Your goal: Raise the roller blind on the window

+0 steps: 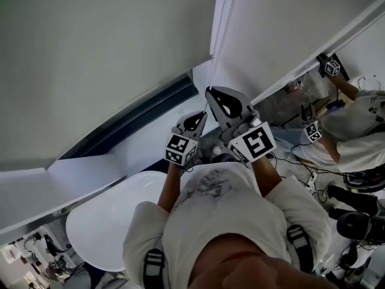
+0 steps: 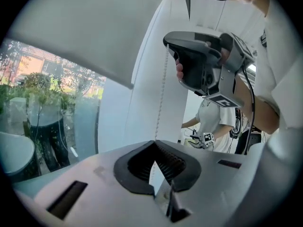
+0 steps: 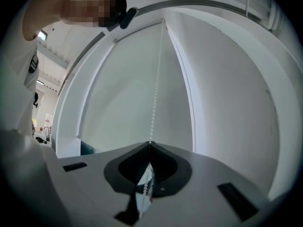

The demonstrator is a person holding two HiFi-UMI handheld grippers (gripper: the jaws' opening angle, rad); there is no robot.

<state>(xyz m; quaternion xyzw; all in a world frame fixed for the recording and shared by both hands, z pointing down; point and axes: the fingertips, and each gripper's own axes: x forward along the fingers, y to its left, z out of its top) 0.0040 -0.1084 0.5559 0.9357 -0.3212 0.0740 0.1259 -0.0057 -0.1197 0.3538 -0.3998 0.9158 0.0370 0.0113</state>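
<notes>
The pale roller blind covers most of the window, with a dark strip of glass bare below its bottom edge. A white bead chain hangs beside the blind. My left gripper is shut on the chain, which runs up out of its jaw tips. My right gripper is shut on the same chain higher up. In the left gripper view the right gripper is above and to the right. In the head view the left gripper and right gripper are raised side by side before the window.
A white window sill runs below the glass. A round white table stands at the lower left. Another person with marker-cube grippers works at the right among cables and gear. Trees and buildings show through the glass.
</notes>
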